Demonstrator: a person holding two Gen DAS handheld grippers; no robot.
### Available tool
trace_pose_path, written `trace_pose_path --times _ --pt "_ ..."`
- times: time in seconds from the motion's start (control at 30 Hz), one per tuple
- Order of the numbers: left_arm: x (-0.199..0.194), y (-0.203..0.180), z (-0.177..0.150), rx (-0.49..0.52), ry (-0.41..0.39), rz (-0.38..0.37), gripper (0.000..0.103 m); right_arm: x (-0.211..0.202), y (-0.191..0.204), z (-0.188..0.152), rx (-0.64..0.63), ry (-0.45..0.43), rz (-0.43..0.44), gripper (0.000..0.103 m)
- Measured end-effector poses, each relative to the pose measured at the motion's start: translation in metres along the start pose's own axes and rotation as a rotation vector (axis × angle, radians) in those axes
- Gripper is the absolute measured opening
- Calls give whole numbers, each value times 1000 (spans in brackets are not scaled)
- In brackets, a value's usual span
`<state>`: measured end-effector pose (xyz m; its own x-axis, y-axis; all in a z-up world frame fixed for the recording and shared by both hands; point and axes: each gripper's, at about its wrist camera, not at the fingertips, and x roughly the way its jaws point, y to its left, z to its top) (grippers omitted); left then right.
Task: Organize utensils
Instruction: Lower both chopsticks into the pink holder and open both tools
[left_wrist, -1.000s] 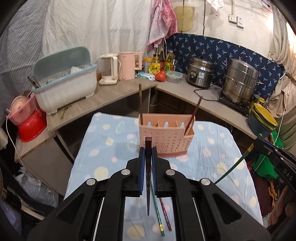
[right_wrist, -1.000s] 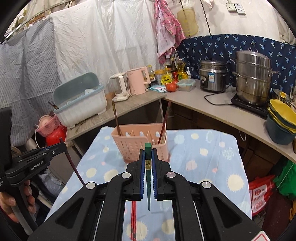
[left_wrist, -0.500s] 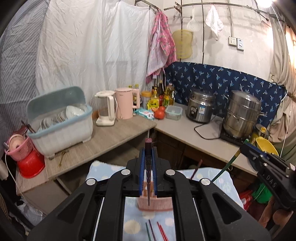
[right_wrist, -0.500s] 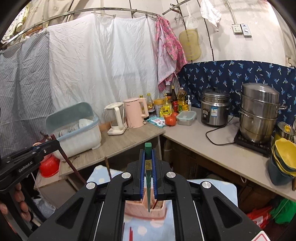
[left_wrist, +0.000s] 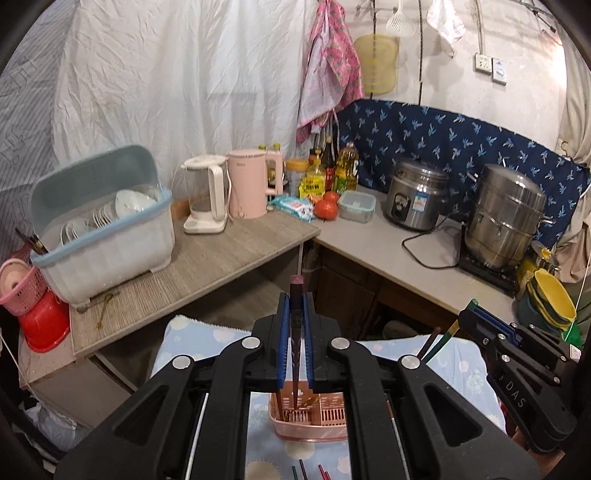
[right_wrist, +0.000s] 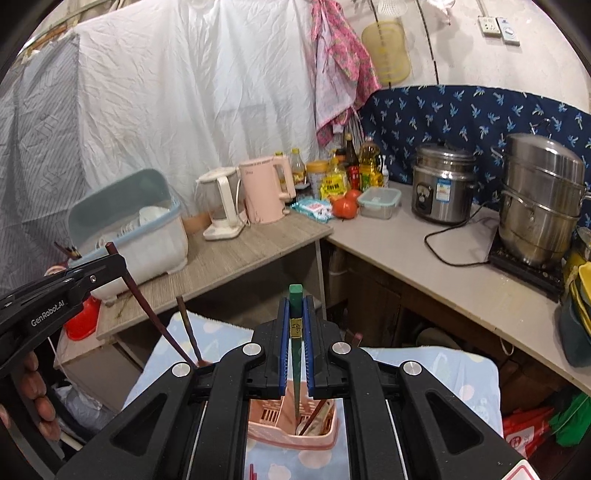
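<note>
My left gripper is shut on a dark brown chopstick that hangs tip-down over the left compartment of the pink utensil holder. My right gripper is shut on a green chopstick, whose tip hangs over the middle of the pink utensil holder. Two brown chopsticks stand in the holder, one at its left end and one at its right. In the left wrist view the right gripper shows at the right. In the right wrist view the left gripper shows at the left, held by a hand.
The holder stands on a blue dotted tablecloth with loose chopsticks near the front. Behind it run a wooden counter with a dish box and two kettles, and a corner counter with a rice cooker, a steamer pot and yellow bowls.
Both grippers have risen and moved forward with their chopsticks. The holder, earlier ahead of the fingertips, now lies below them, and the far counter fills more of each view.
</note>
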<state>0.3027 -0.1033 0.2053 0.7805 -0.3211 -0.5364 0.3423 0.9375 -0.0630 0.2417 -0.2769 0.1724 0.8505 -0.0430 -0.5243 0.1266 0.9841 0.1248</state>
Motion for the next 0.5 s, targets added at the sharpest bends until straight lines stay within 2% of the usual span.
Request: trace_pose_path --times 0.17,0.2,0.23,0.27,0.3,0.5 --pt "18 3 -19 -3 43 21 10 15 4 -16 -17 34 -12 9" --pt "19 4 -22 -2 44 43 22 14 4 -17 -18 30 -20 16" --pt "19 5 -24 -4 45 63 32 13 4 -18 -16 26 -28 27" --pt "19 6 -26 -8 40 78 44 11 3 -18 -9 16 -30 33" --pt "18 7 -28 -10 38 91 46 8 2 -18 -4 8 -33 38" --pt "17 14 -40 -23 56 98 46 -7 2 -24 -12 -10 -45 40"
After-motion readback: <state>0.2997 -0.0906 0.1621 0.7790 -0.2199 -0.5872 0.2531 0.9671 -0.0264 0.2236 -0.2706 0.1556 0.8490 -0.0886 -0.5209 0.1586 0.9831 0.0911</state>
